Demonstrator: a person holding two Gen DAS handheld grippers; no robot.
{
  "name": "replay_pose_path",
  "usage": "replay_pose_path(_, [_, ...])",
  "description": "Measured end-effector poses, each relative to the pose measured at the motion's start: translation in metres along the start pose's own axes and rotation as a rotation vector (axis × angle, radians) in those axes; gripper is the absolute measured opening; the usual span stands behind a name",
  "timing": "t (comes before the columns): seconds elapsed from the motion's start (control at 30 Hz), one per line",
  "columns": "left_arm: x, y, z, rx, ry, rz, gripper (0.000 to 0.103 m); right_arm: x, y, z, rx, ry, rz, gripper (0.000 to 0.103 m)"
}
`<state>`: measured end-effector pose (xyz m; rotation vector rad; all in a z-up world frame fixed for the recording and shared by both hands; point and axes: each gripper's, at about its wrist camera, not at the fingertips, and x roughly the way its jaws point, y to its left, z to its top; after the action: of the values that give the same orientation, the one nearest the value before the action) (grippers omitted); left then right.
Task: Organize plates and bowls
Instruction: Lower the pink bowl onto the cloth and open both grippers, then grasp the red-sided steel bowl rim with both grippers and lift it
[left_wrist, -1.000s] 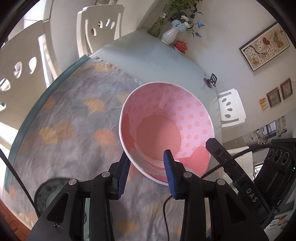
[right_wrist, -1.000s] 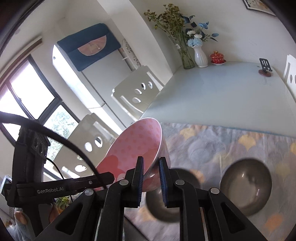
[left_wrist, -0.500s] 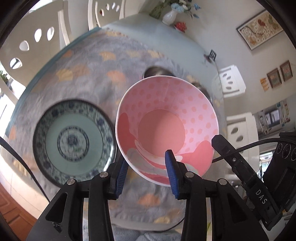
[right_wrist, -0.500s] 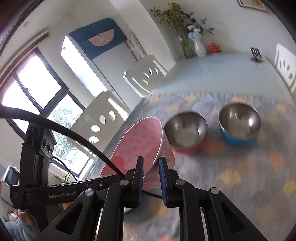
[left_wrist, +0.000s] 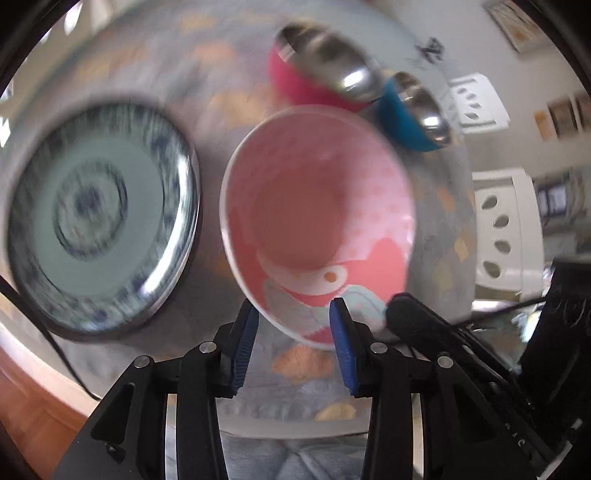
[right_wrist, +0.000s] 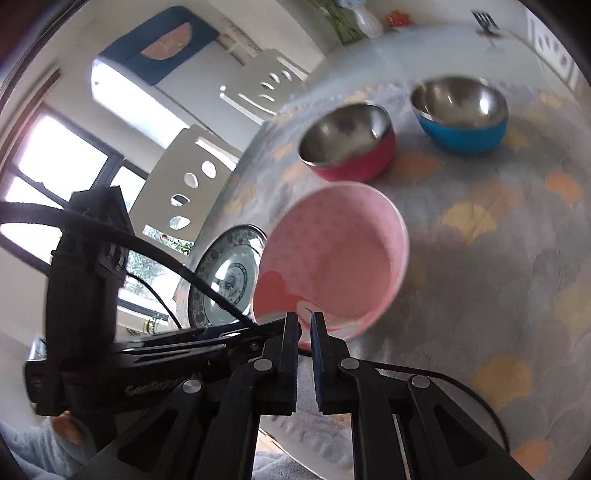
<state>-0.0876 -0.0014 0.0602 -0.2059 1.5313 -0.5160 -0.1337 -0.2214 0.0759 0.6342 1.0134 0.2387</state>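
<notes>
Pink bowl (left_wrist: 317, 206): left view alone shows its cartoon bottom print.

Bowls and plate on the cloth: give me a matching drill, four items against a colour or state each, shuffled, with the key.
Items
1. pink bowl
2. patterned plate
3. red bowl
4. blue bowl

Descriptions
A. flat, blue-rimmed, lying on the cloth beside the held bowl
B. steel inside, blue outside
C. rim pinched by the right claw, left claw straddling its near rim
D. steel inside, red outside

Pairs: 1-C, 2-A, 3-D, 4-B
</notes>
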Motion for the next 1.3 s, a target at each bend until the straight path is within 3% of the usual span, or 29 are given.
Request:
replay_pose_path(0.3, [-0.023, 0.021, 0.001, -0.088, -0.048, -0.041, 0.037, -0.02, -0.018, 0.006, 0.1, -0.051, 0.036, 0.008])
replay_pose_path(0.5, [-0.042, 0.017, 0.006, -0.077, -0.088, -0.071, 0.037, -0.044, -0.012, 0.022, 0.115, -0.103, 0.068, 0.008])
replay_pose_path(0.7, [-0.068, 0.018, 0.029, -0.103, -0.174, -0.129, 0.037, -0.092, 0.015, 0.061, 0.007, -0.275, 0.029, 0.01])
replay_pose_path(0.9, [-0.09, 0.018, 0.071, -0.1, -0.257, -0.11, 0.037, -0.163, 0.053, 0.109, -0.105, -0.494, 0.1, 0.01])
replay_pose_path(0.93, [-0.097, 0.016, 0.08, -0.09, -0.284, -0.106, 0.037, -0.173, 0.06, 0.116, -0.128, -0.528, 0.111, 0.012])
replay_pose_path(1.0, [-0.104, 0.011, 0.094, -0.071, -0.322, -0.092, 0.037, -0.187, 0.072, 0.127, -0.206, -0.607, 0.117, 0.036])
replay_pose_path(1.03, [-0.106, 0.01, 0.1, -0.064, -0.335, -0.083, 0.037, -0.186, 0.077, 0.132, -0.264, -0.628, 0.097, 0.062])
replay_pose_path(1.07, [-0.106, 0.01, 0.106, -0.061, -0.341, -0.077, 0.037, -0.176, 0.077, 0.139, -0.294, -0.621, 0.074, 0.069])
replay_pose_path(1.13, [-0.099, 0.007, 0.121, -0.06, -0.329, -0.073, 0.037, -0.149, 0.063, 0.149, -0.258, -0.541, 0.065, 0.069])
replay_pose_path(1.3, [-0.065, 0.004, 0.149, -0.045, -0.254, -0.034, 0.037, -0.063, 0.01, 0.164, -0.072, -0.32, -0.048, 0.053])
